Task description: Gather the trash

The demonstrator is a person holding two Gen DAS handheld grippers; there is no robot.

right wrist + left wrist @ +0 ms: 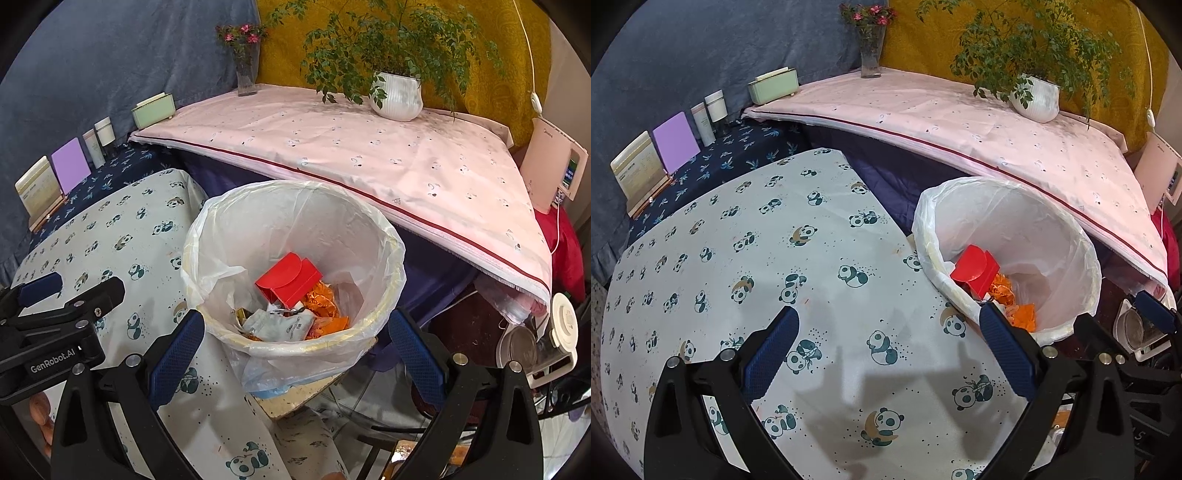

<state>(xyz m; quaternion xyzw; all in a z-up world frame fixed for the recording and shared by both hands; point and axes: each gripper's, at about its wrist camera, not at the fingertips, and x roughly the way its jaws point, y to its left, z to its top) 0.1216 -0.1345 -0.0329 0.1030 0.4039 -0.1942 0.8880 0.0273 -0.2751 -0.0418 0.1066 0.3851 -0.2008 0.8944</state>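
A white-lined trash bin (369,236) stands beside the panda-print table (757,258); it also shows in the left wrist view (1052,229). Inside lie a red box (291,278), orange wrappers (325,299) and a grey pouch (280,325); the red box (975,267) shows in the left view too. My left gripper (888,345) is open and empty above the bare tablecloth, left of the bin. My right gripper (295,345) is open and empty just over the bin's near rim. The left gripper (55,295) also shows at the left of the right wrist view.
A pink-clothed table (369,155) behind holds a potted plant (397,94) and a flower vase (246,79). A dark shelf at left carries a green box (772,86), bottles (709,114), a purple card (676,144). An appliance (557,170) stands at right.
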